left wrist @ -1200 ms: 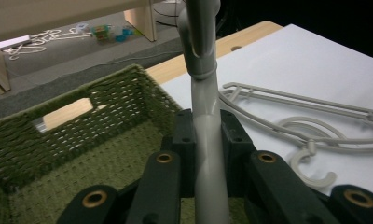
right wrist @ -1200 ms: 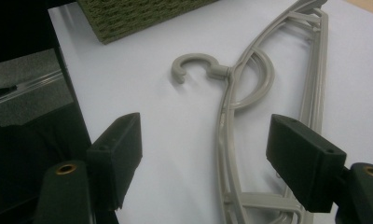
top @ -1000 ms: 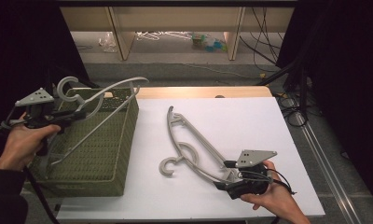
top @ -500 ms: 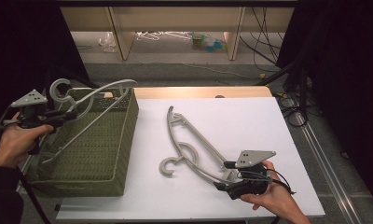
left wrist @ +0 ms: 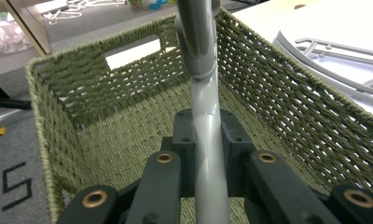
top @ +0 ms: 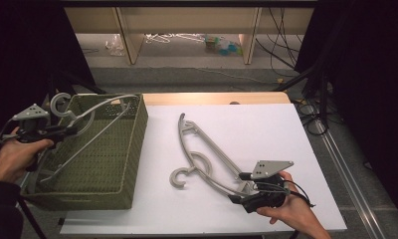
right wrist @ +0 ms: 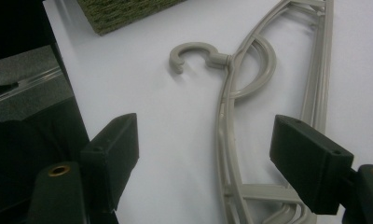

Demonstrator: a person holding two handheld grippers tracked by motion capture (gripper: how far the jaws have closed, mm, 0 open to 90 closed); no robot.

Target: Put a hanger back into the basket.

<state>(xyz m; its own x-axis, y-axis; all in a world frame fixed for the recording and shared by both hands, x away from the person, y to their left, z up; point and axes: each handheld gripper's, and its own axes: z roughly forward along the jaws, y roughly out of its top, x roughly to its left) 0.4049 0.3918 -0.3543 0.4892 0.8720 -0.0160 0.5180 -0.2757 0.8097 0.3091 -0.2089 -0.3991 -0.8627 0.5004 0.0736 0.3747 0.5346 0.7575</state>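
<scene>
A grey hanger [top: 90, 117] is clamped between the jaws of the left gripper [top: 62, 130], which is held over the near left part of a green woven basket [top: 132, 149]. In the left gripper view the hanger's bar [left wrist: 207, 140] is seen pinched between the two black pads, running straight ahead of the gripper and above the basket's floor. The hook end is curled just beyond the gripper, over the basket's far left corner. The right gripper [right wrist: 205, 149] is held with its jaws spread wide and nothing between them touching. A second hanger [top: 202, 157] is laid flat on the white table [top: 266, 129]; its near end lies directly ahead of this gripper, between the open jaws, and its hook [right wrist: 194, 56] is seen farther ahead.
</scene>
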